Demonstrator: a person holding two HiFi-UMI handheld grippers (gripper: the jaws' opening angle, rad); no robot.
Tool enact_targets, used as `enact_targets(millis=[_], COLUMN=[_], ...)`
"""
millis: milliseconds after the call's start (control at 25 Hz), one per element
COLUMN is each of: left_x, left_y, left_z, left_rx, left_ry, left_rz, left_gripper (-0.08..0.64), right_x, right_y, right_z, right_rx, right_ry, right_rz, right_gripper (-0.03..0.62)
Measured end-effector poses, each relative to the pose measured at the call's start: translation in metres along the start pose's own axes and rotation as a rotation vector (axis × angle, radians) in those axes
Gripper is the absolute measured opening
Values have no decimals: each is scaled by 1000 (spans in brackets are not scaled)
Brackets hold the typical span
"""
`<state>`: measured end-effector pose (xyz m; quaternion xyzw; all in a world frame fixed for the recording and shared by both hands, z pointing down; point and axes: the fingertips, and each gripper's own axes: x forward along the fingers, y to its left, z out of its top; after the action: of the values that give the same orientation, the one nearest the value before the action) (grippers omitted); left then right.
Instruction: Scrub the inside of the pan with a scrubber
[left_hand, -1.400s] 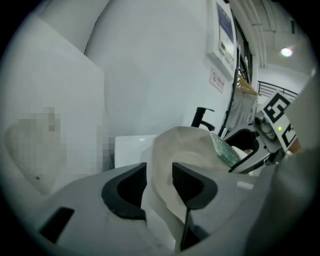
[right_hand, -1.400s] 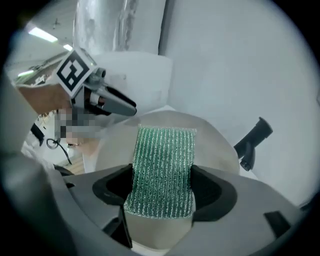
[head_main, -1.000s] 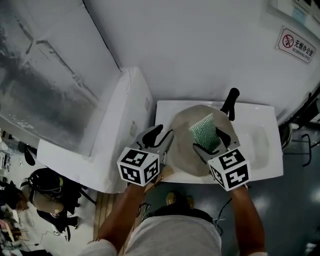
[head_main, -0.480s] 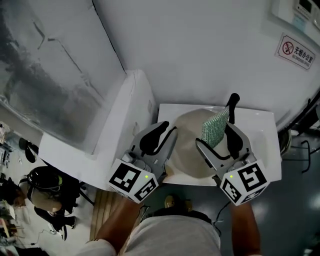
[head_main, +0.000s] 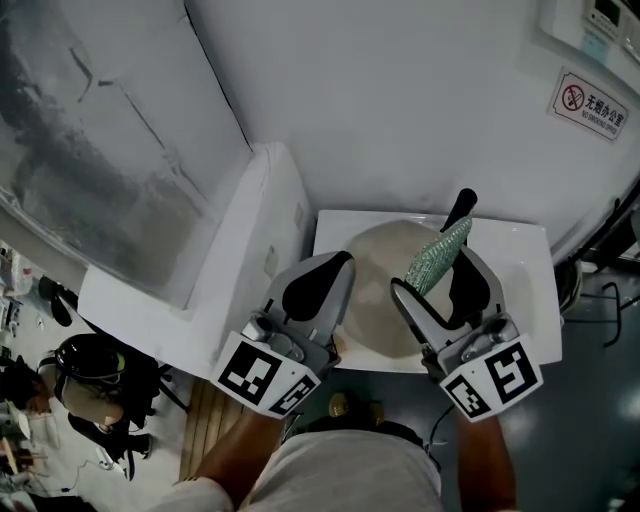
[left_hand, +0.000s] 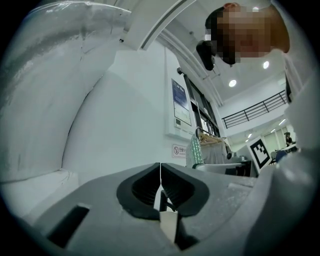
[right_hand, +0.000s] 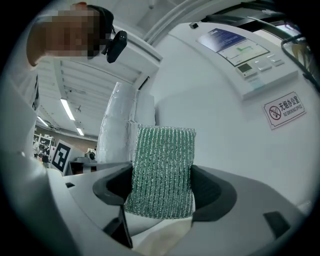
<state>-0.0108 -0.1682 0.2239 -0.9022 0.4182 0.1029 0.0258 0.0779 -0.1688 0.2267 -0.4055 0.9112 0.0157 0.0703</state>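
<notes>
A round beige pan (head_main: 375, 285) with a black handle (head_main: 462, 208) lies in the white sink (head_main: 530, 300). My right gripper (head_main: 442, 272) is shut on a green ribbed scrubber (head_main: 438, 255), which stands upright above the pan's right half. The right gripper view shows the scrubber (right_hand: 162, 170) pinched between the black pads (right_hand: 212, 192), pointing up at the wall. My left gripper (head_main: 320, 282) hovers over the pan's left rim, lifted clear of it. Its jaws (left_hand: 160, 172) are shut together with nothing between them. The pan is hidden in both gripper views.
A white slanted cabinet (head_main: 235, 250) adjoins the sink on the left. The white wall behind carries a prohibition sign (head_main: 594, 100) and a control panel (right_hand: 240, 52). Grey floor (head_main: 590, 420) lies to the right of the sink.
The left jaws have closed from wide open. Both grippers have lifted and tilted upward, and the scrubber has risen off the pan's inside.
</notes>
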Motion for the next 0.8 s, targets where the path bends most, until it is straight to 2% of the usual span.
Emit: enact_targets(millis=[800], left_x=[-5], left_y=[-11], left_z=[3], left_rx=[3], left_ry=[-13], left_rz=[-17], left_gripper=[17], right_x=[-3], right_y=[12], right_z=[0], right_rx=[-11], right_ry=[-15], right_rz=[-1], right_gripper=[350])
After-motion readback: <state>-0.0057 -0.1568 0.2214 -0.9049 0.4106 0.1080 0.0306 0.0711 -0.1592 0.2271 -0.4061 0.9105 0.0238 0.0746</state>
